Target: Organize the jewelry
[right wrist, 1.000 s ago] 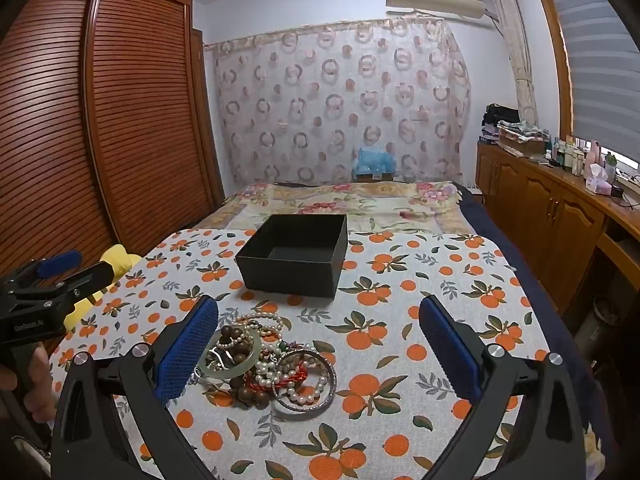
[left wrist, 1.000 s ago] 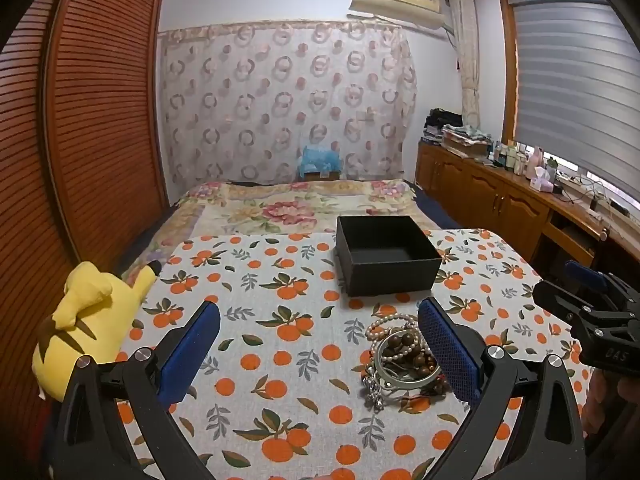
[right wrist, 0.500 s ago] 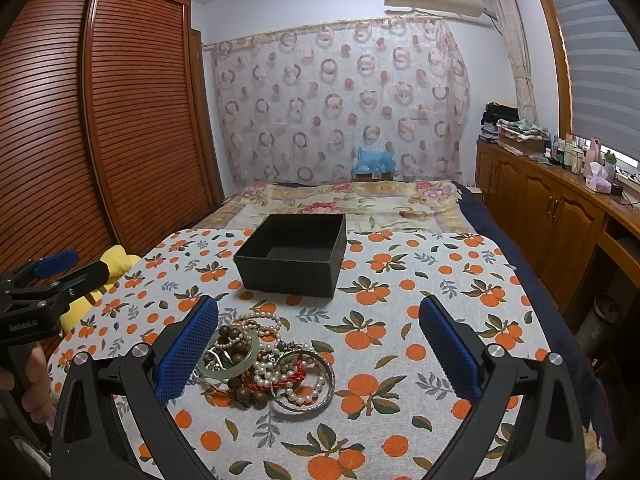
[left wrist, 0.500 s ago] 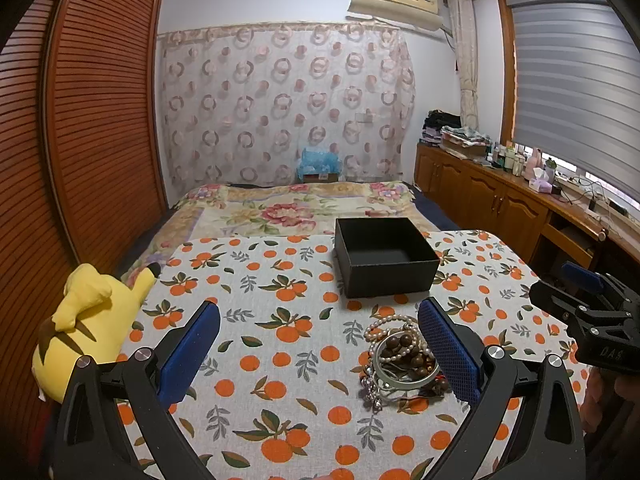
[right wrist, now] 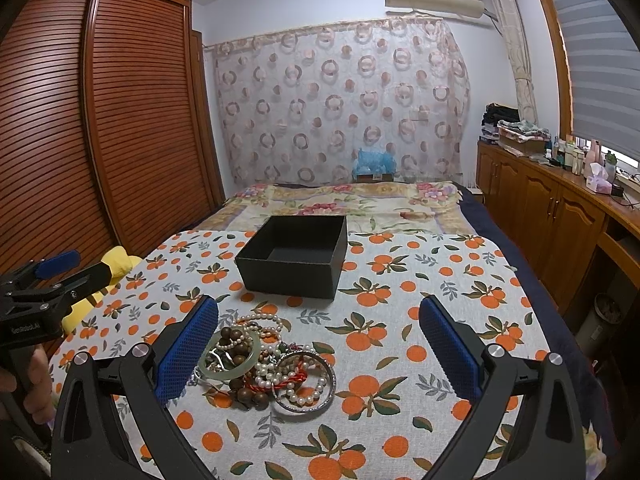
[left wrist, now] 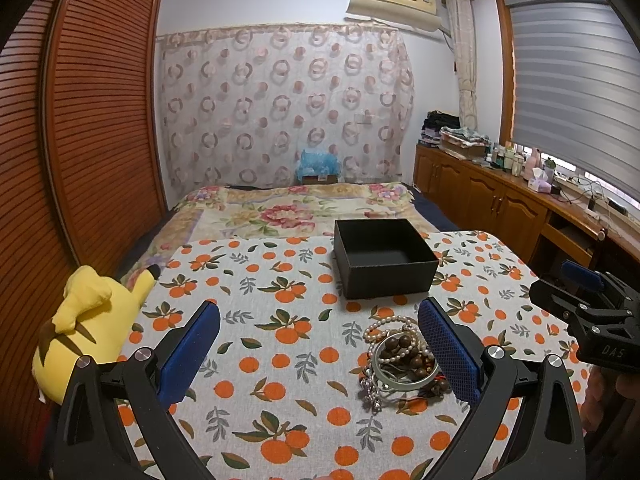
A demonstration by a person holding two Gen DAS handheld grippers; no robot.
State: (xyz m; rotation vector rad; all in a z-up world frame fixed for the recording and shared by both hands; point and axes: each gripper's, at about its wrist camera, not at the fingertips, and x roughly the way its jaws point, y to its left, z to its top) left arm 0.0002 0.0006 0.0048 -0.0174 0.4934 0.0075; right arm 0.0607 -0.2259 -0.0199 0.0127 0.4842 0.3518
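Note:
A pile of jewelry lies on the orange-print cloth: pearl strands, brown wooden beads, a pale green bangle, a silver bangle and red cord. It also shows in the left wrist view. An open, empty black box stands just behind the pile; it also shows in the left wrist view. My left gripper is open and empty, the pile beside its right finger. My right gripper is open and empty, the pile beside its left finger.
A yellow plush toy lies at the cloth's left edge. A wooden wardrobe stands on the left, wooden cabinets on the right. A floral bedspread lies beyond the box.
Both grippers have shifted very slightly; the jewelry and box have not moved, and both grippers stay open.

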